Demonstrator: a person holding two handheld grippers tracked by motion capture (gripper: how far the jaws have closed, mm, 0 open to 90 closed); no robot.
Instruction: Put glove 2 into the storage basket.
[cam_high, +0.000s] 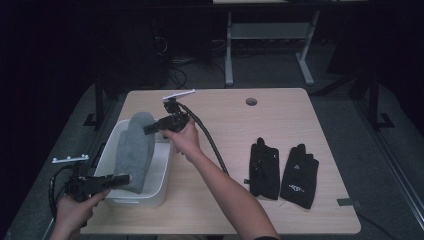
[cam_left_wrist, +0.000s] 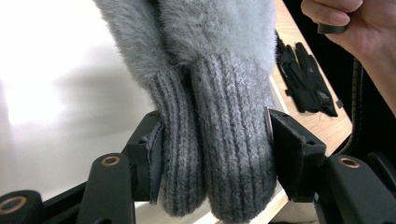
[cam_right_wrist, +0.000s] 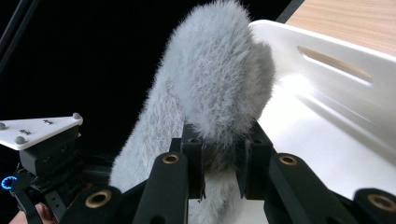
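Over a wooden table (cam_high: 220, 115), both grippers, left gripper (cam_left_wrist: 215, 154) and right gripper (cam_right_wrist: 219, 161), pinch grey mittens (cam_high: 135, 150) above a white bin (cam_high: 157, 185).

The high view is dim, its borders falling to near black, with light pooled on the wooden table (cam_high: 280, 120). In the left gripper view the white bin (cam_left_wrist: 56, 93) glares, nearly blown out at left. The fuzzy grey mitten (cam_right_wrist: 210, 88) looks soft against a black upper left.
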